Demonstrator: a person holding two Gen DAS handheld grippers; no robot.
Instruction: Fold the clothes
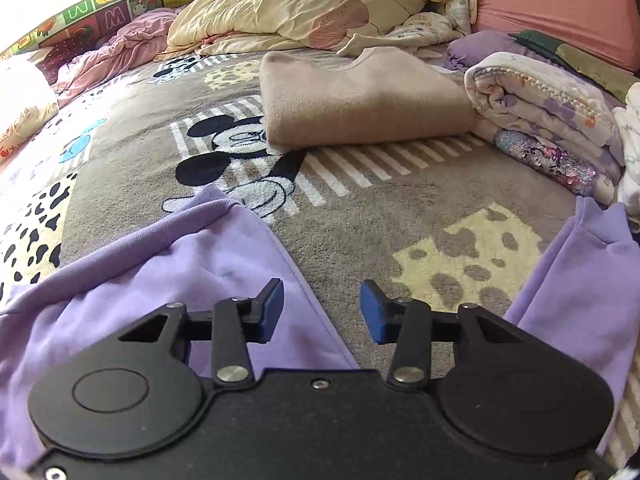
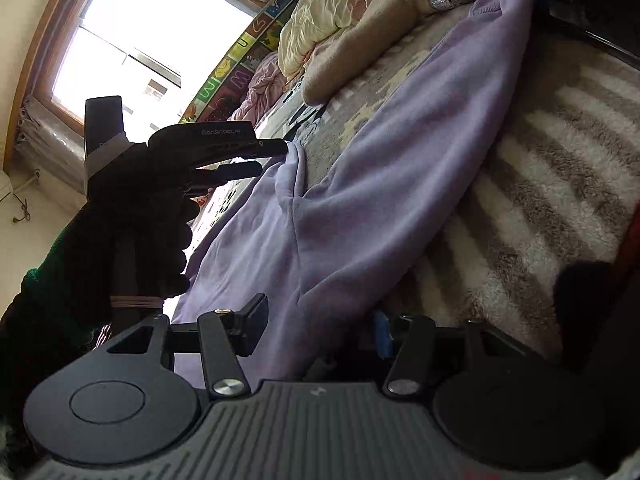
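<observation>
Daylight enters through the window [image 2: 132, 40], which is blown out to white glare in the right wrist view. Against it, the gloved hand [image 2: 132, 220] beside the tool reads as a near-black silhouette. The left wrist view is evenly lit, soft-shadowed and sharp. Both views bend strongly at the edges, with slight smearing there.

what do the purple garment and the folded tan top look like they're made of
Purple garment: looks like matte cotton-type sweatshirt fleece, judging by its ribbed band and soft, thick folds. Folded tan top: probably a fine fuzzy knit, perhaps wool-like, from its slightly hairy, dull surface.
</observation>
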